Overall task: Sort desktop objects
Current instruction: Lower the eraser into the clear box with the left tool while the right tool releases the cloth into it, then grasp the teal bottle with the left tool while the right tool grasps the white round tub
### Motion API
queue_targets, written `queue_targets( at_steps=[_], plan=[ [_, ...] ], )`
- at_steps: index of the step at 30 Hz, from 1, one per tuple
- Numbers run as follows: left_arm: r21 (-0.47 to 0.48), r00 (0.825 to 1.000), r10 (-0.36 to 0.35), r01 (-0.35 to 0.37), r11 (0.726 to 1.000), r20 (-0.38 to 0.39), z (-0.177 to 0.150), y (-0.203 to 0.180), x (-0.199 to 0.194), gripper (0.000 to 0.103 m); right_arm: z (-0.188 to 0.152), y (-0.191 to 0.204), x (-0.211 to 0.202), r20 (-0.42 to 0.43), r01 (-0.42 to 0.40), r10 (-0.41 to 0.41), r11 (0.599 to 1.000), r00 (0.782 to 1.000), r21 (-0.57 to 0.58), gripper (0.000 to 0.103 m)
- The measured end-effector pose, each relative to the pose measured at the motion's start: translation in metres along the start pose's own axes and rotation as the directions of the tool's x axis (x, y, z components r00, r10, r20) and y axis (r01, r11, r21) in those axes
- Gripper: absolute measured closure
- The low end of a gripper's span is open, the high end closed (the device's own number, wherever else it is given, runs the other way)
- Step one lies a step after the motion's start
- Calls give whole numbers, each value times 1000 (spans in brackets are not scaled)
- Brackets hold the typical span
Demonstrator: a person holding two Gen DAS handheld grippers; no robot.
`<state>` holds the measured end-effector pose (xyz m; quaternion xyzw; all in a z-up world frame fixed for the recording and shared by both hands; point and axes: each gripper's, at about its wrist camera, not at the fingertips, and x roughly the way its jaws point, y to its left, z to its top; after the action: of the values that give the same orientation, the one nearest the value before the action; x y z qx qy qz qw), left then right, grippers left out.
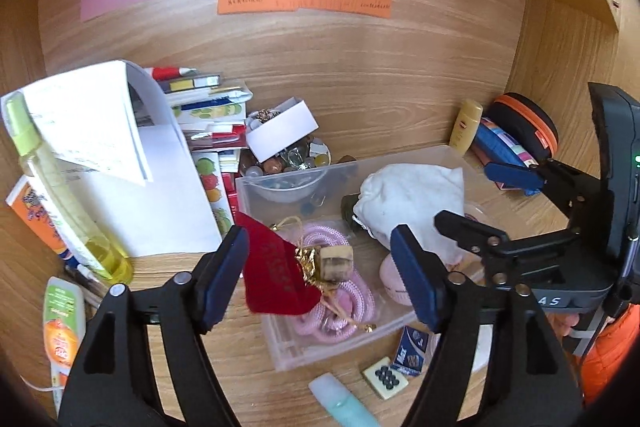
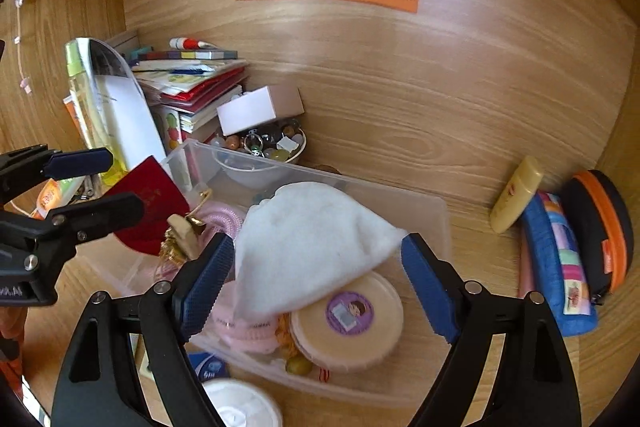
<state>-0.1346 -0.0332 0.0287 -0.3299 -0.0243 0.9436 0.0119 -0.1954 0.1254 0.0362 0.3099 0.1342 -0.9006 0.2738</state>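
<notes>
- The left gripper point(image 1: 320, 275) hovers over the near left corner of the clear plastic bin point(image 1: 448, 157), its blue pads spread apart and pressing on nothing — the red pouch point(image 1: 276, 279) shows between them, but from the right wrist view it seems to lean on the bin's left wall, so it is probably already dropped in.
- A small wooden block point(image 1: 338, 261) with a gold tassel sits on the pouch, over a coil of pink rope point(image 1: 344, 303); these loose trinkets appear gathered in the bin so they stop littering the desk point(image 1: 400, 95).
- The right gripper point(image 2: 316, 283) is also wide apart and empty, poised over the bin's right half, where a white cloth point(image 2: 304, 247) drapes across a round tan tin point(image 2: 348, 323). The cloth lies between the fingers but neither pad touches it.
- Both tools point down into the bin, which suggests it is the sorting target.
- Still outside it, at the desk's near edge: a mahjong tile point(image 1: 385, 377), a blue packet point(image 1: 412, 351) and a pale green tube point(image 1: 344, 403) — likely candidates for the next pick.
- Along the desk's left edge, a stack of books and papers point(image 1: 200, 115), a yellow spray bottle point(image 1: 68, 195) and a bowl of beads point(image 2: 264, 147) are packed against the back, seemingly kept apart as larger items.
- At the right edge, a yellow lotion bottle point(image 2: 516, 195), a blue pencil case point(image 2: 560, 267) and a black-and-orange case point(image 2: 600, 231) are lined up together.
</notes>
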Motion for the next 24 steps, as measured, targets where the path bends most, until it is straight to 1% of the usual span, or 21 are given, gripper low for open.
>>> queue_targets(
  at_steps=[2,4,7,11,15,18,20,22,24],
  plan=[
    [-4,1000,1,-1,1000,15,-2,1,-8,10,-3,2,-10,11,10,-10,1000,1000,-5,19],
    [1,999,13,-13,1000,41,-7,1,-18,9,-6,4,-19,20,13,-13,1000,1000,-8,19],
    [10,998,37,-37,999,49,-14,1,-27,9,-12,7,-32,30,10,-9,1000,1000,-11,18],
    [2,999,33,-33,999,34,-24,3,-36,9,-22,13,-46,37,-3,4,1000,999,-29,18],
    [6,998,54,-54,999,21,-36,3,-41,9,-34,18,-54,34,-4,6,999,999,-52,18],
    [-3,999,47,-47,999,8,-47,4,-43,8,-47,20,-58,11,-7,8,997,1000,-75,17],
    [-18,1000,29,-29,999,11,-57,5,-44,3,-56,20,-59,-8,-4,3,996,1000,-88,17],
    [-22,1000,16,-16,1000,2,-67,3,-41,2,-63,20,-57,-28,-11,8,997,1000,-82,17],
    [-12,1000,17,-17,1000,-18,-76,0,-37,2,-71,20,-52,-54,-20,17,998,998,-65,17]
  ],
)
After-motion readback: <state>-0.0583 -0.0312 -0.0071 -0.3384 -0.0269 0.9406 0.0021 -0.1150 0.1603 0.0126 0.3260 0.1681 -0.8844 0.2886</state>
